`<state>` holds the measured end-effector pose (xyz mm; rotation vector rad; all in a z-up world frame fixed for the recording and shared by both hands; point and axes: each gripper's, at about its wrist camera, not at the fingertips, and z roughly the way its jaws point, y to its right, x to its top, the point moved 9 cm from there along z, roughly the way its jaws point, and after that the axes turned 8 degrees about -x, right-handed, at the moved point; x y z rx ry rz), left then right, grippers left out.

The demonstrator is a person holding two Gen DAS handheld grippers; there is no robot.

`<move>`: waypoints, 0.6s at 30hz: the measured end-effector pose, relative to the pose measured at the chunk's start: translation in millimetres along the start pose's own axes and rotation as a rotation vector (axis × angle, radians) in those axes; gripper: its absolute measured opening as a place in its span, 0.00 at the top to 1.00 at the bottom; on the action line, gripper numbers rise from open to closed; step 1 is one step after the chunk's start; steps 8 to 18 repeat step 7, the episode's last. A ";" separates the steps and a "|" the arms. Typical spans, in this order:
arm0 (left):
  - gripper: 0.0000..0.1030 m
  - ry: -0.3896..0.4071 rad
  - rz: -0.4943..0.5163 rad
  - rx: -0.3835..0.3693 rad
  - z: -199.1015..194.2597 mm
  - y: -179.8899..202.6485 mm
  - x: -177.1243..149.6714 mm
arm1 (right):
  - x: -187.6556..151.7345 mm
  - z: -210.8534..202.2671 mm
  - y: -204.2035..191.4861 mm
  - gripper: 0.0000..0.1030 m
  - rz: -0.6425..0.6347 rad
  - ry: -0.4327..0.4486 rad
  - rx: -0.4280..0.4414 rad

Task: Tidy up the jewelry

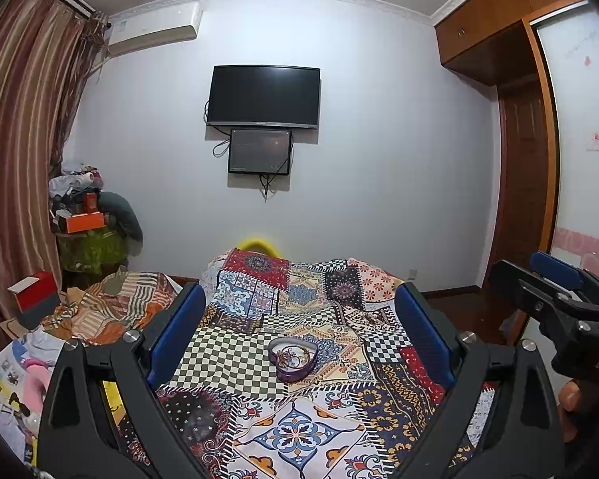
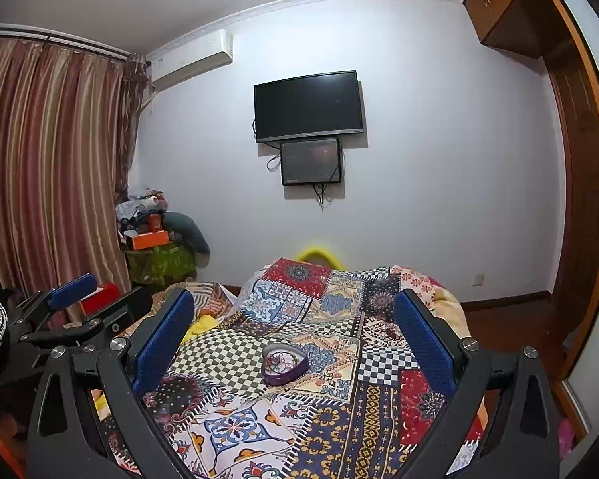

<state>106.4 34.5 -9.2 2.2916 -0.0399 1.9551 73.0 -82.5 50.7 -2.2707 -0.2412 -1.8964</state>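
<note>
In the left wrist view, the left gripper [image 1: 297,319] stood wide open and empty above a patchwork bedspread [image 1: 299,435], on which a purple heart-shaped box [image 1: 293,359] held tangled jewelry [image 1: 289,357]; in the right wrist view, the right gripper [image 2: 293,325] likewise gaped empty over that box [image 2: 284,363].
</note>
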 end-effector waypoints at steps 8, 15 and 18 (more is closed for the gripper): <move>0.07 -0.015 -0.006 -0.003 5.7 -2.7 -4.3 | -4.3 6.7 0.1 0.03 0.003 -0.015 -0.003; 0.07 -0.015 -0.006 -0.003 5.7 -2.7 -4.3 | -4.3 6.7 0.1 0.03 0.003 -0.015 -0.003; 0.07 -0.015 -0.006 -0.003 5.7 -2.7 -4.3 | -4.3 6.7 0.1 0.03 0.003 -0.015 -0.003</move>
